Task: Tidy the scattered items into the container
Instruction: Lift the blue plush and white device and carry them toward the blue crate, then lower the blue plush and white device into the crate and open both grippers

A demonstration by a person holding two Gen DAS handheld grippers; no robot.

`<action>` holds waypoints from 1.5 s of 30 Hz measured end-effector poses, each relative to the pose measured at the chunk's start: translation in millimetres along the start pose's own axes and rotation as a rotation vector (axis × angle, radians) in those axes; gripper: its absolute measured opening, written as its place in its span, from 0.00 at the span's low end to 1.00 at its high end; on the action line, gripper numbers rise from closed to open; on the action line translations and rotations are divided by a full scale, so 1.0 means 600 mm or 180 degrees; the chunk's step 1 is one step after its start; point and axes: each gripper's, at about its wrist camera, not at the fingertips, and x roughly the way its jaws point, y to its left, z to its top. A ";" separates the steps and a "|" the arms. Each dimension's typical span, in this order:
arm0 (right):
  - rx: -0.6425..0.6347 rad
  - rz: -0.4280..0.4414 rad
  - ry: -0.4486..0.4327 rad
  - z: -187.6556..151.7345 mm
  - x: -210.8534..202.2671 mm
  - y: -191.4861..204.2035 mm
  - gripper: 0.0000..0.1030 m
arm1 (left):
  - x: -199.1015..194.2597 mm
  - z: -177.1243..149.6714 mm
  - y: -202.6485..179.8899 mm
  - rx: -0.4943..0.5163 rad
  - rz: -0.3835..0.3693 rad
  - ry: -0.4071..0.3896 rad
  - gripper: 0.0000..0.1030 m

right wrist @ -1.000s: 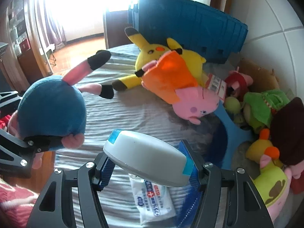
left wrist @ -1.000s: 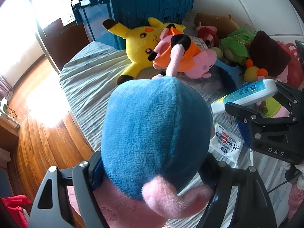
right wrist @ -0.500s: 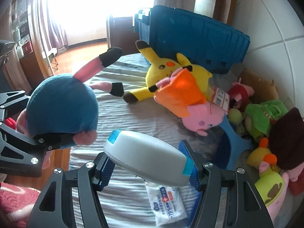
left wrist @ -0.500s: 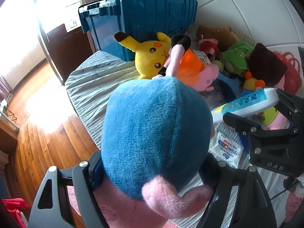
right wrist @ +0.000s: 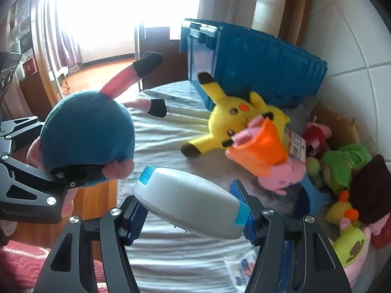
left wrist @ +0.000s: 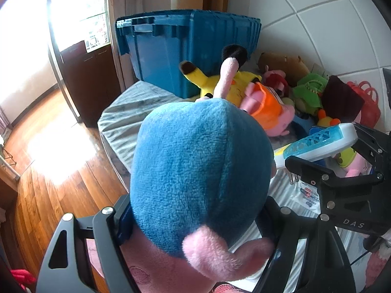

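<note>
My left gripper (left wrist: 195, 222) is shut on a blue and pink plush toy (left wrist: 200, 171), held in the air over the bed's near end; it also shows in the right wrist view (right wrist: 88, 131). My right gripper (right wrist: 190, 217) is shut on a white and blue plastic case (right wrist: 190, 207), to the right of the plush; the case also shows in the left wrist view (left wrist: 322, 141). The blue storage bin (left wrist: 190, 48) stands at the bed's far end, also seen in the right wrist view (right wrist: 251, 66).
A yellow Pikachu plush (right wrist: 234, 122), a pink pig plush in orange (right wrist: 268, 156) and several more soft toys (right wrist: 342, 166) lie on the grey striped bed (right wrist: 166, 136) by the tiled wall. A wipes packet (left wrist: 308, 195) lies on the bed. Wooden floor (left wrist: 48, 171) lies left.
Both grippers have risen and tilted up with their loads; the blue bin now sits lower and larger in both views, and more of the window shows.
</note>
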 end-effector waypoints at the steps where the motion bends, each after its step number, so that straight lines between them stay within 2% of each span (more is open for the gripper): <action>1: -0.0008 -0.0024 -0.0006 0.008 0.002 0.014 0.62 | -0.004 0.002 0.020 0.0015 -0.0016 -0.0022 0.77; 10: 0.0049 -0.0137 -0.0058 0.076 0.024 0.120 0.62 | -0.017 0.003 0.151 0.0092 -0.0046 -0.0058 0.77; 15: 0.0017 -0.0169 -0.0062 0.104 0.031 0.160 0.62 | -0.011 0.009 0.186 0.0079 -0.0083 -0.0027 0.77; 20: -0.0038 -0.0187 -0.0049 0.130 0.041 0.170 0.62 | -0.002 0.030 0.203 0.0072 -0.0117 -0.0060 0.77; 26: -0.0043 -0.0142 -0.0040 0.159 0.080 0.150 0.62 | 0.029 0.072 0.200 0.0108 -0.0095 -0.0046 0.77; 36: 0.0036 -0.0144 -0.0096 0.215 0.135 0.066 0.62 | 0.099 0.189 0.167 0.0249 -0.0123 -0.0158 0.77; 45: 0.0189 -0.0212 -0.0032 0.230 0.173 -0.008 0.62 | 0.158 0.257 0.122 0.0374 -0.0201 -0.0128 0.77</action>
